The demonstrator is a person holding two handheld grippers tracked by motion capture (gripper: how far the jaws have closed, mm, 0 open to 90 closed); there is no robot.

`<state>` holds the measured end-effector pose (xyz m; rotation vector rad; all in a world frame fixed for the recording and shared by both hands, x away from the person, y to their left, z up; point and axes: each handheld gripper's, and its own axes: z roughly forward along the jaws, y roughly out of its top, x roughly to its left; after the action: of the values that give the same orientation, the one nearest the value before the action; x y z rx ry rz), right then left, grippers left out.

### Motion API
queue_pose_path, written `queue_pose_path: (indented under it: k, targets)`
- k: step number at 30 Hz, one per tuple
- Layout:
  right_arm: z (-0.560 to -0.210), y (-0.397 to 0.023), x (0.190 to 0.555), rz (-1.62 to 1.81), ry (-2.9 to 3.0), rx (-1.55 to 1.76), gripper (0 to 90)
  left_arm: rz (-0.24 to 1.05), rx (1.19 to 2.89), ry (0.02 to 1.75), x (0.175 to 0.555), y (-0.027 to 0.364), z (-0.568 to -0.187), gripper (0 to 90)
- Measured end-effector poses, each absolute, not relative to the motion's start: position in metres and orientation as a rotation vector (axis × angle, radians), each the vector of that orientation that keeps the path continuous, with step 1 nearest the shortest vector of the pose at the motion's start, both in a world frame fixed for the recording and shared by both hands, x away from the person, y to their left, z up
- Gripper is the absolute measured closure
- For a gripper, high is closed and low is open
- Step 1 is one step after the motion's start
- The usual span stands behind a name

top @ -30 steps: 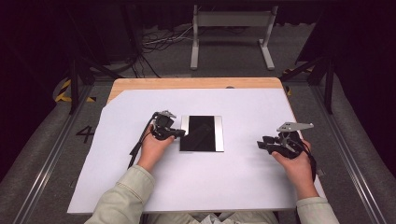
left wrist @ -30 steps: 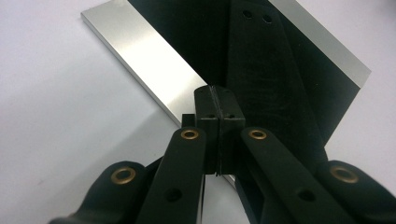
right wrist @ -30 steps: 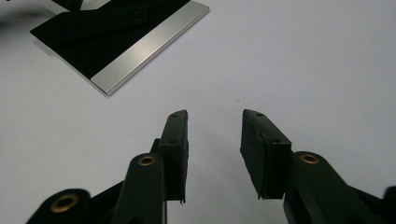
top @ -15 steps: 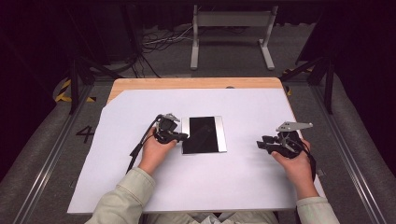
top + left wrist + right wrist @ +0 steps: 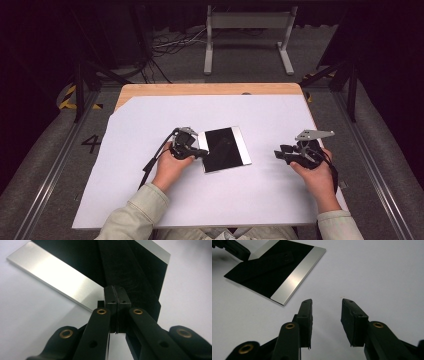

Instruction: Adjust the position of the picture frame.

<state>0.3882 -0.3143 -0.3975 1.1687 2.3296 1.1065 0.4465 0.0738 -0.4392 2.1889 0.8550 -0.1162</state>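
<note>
A white sheet (image 5: 150, 200) covers the desk. Near its right edge the right gripper (image 5: 286, 154) rests with jaws apart, grasping nothing. Mid-desk lies the plate (image 5: 226, 149), black with silver strips; the left gripper (image 5: 201, 152), clenched empty, touches its left edge.

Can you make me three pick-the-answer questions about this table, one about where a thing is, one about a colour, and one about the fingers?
1. Where does the plate lie?
A. on the white sheet
B. on the floor
C. in a hand

2. What colour is the plate's middle?
A. red
B. black
C. green

3. How do the left gripper's fingers stand?
A. wide apart
B. holding a ball
C. pressed together

Answers:
1 A, the plate lies flat on the sheet between the two grippers.
2 B, black middle with silver strips at two edges.
3 C, the left gripper view shows no gap, while the right gripper has one.
</note>
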Motion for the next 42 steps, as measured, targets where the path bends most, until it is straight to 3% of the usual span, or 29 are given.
queue_pose_path:
  k: [18,21,25,32,36,42]
  targets:
    - [-0.398,-0.308,0.387,1.097,2.355,1.144,61.7,-0.160,2.243,0.744,0.429,0.043,-0.437,90.0]
    - [-0.397,-0.308,0.386,1.097,2.362,1.139,62.9,-0.102,2.239,0.755,0.430,0.047,-0.432,90.0]
    - [-0.399,-0.306,0.382,1.081,2.396,1.139,71.3,0.071,2.239,0.780,0.436,0.061,-0.419,90.0]
    - [-0.403,-0.295,0.378,1.012,2.460,1.130,86.3,0.132,2.126,0.906,0.459,0.089,-0.423,88.1]
    - [-0.405,-0.288,0.374,0.984,2.482,1.131,89.4,0.186,2.075,0.973,0.473,0.097,-0.431,87.8]
    - [-0.404,-0.288,0.363,0.975,2.485,1.125,89.4,0.115,2.046,1.015,0.486,0.091,-0.441,89.4]
